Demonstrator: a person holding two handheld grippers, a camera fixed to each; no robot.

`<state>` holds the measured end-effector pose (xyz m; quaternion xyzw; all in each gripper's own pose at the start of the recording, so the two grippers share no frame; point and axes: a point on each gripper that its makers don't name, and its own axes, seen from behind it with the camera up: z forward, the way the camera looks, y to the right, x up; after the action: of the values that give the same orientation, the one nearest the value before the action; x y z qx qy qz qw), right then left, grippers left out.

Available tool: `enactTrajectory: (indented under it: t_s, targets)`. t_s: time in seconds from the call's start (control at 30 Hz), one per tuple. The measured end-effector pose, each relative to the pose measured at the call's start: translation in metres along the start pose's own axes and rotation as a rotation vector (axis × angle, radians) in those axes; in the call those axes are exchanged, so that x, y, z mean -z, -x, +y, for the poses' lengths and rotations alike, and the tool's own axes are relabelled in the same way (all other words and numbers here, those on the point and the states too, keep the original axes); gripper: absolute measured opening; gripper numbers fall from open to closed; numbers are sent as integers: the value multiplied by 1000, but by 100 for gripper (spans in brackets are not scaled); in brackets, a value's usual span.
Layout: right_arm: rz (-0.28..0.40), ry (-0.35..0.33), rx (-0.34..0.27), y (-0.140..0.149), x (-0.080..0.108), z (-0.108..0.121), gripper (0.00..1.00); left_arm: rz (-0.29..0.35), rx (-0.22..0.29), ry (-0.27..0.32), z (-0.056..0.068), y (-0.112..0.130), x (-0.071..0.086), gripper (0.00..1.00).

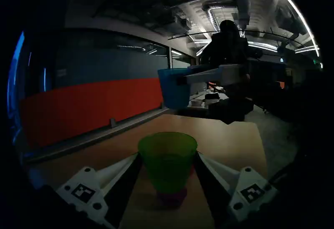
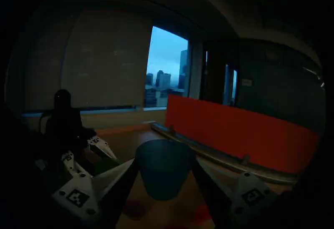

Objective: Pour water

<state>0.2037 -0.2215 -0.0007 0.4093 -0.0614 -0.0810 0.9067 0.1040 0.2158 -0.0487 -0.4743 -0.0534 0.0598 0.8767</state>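
Note:
A translucent green cup stands upright between the white fingers of my left gripper, which is shut on it just over a wooden table. Farther off and higher hangs a blue cup, upright, with the other gripper's fingers on its sides. In the right gripper view the same blue cup sits between the fingers of my right gripper, shut on it. At lower left there, a bit of the green cup shows beside the left gripper's fingers.
A purple object lies on the table right under the green cup. Red spots lie on the table below the blue cup. A red panel and a rail run along the table's far side. The room is dim; a window shows buildings.

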Motion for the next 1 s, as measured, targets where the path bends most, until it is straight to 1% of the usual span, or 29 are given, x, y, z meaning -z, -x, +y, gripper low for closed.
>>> enactTrajectory:
  t_s: [0.3, 0.57, 0.8, 1.0]
  targets:
    - [-33, -13, 3, 22, 6, -1, 95, -47, -4, -18, -7, 15, 4, 84]
    - [-40, -22, -4, 31, 9, -1, 95, -70, 6, -35, -16, 22, 7, 84]
    - [-70, -40, 7, 47, 11, -7, 95, -110, -12, -25, -15, 33, 8, 84]
    - [-105, -62, 15, 66, 11, -14, 95, -144, -14, -26, -18, 45, 8, 84]
